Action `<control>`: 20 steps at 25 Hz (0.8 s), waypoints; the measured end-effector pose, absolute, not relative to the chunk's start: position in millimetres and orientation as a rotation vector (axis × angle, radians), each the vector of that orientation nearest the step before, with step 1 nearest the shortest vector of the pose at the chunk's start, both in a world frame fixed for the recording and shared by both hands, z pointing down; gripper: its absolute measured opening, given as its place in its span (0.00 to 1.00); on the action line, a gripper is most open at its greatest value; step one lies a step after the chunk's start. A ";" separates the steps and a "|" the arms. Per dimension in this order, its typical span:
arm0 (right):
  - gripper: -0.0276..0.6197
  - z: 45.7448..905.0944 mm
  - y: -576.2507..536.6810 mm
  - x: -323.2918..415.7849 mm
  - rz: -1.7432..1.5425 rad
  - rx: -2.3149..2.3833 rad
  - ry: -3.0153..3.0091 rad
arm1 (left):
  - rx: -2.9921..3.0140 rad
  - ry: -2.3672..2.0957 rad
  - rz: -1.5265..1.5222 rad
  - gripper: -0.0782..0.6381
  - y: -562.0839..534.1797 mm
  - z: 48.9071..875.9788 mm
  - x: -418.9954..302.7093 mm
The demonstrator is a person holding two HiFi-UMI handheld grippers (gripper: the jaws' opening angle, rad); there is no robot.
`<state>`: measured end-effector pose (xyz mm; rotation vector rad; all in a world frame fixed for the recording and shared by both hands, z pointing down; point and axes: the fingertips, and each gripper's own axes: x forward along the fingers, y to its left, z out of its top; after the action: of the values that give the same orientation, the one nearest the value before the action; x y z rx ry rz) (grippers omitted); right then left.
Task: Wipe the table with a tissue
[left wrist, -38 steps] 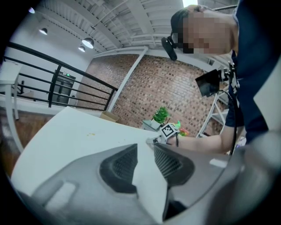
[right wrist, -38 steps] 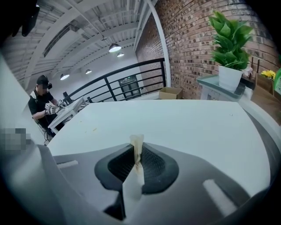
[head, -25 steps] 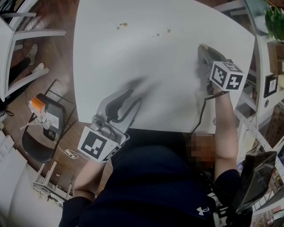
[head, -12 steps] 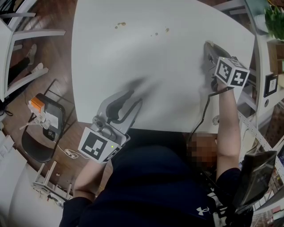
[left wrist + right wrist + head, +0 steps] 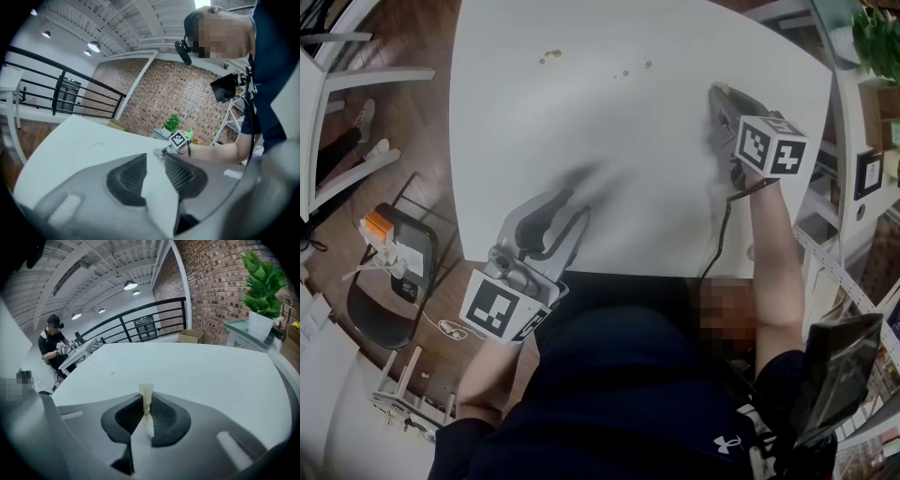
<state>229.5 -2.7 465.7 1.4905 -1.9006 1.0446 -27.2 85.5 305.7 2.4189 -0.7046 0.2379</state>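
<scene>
Brick wall [image 5: 220, 282], black railing [image 5: 159, 319], wooden floor [image 5: 422, 112]

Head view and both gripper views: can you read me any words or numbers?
No words or numbers can be read.
Shirt logo: a small white shape, no letters.
Left cube and right cube: black and white squares, no letters.
Green sign above the door: too small to read.

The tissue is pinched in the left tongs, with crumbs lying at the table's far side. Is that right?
No: the tissue is pinched in the right tongs, as the right gripper view shows; the left tongs stand open and empty. The crumbs do lie at the table's far side.
</scene>
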 end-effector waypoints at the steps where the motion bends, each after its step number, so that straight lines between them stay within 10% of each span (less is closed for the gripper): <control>1: 0.09 466.0 -0.8 225.2 1.047 1.476 -1.908 | 2.420 -0.705 0.237 0.27 85.6 305.0 -26.6; 20: 0.09 468.7 13.3 256.4 1.059 1.525 -1.864 | 2.436 -0.675 0.218 0.27 96.3 296.8 -4.8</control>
<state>256.4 13.3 468.7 1.5255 -1.8643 1.0589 -4.8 96.3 296.8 2.4362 -0.6753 0.2185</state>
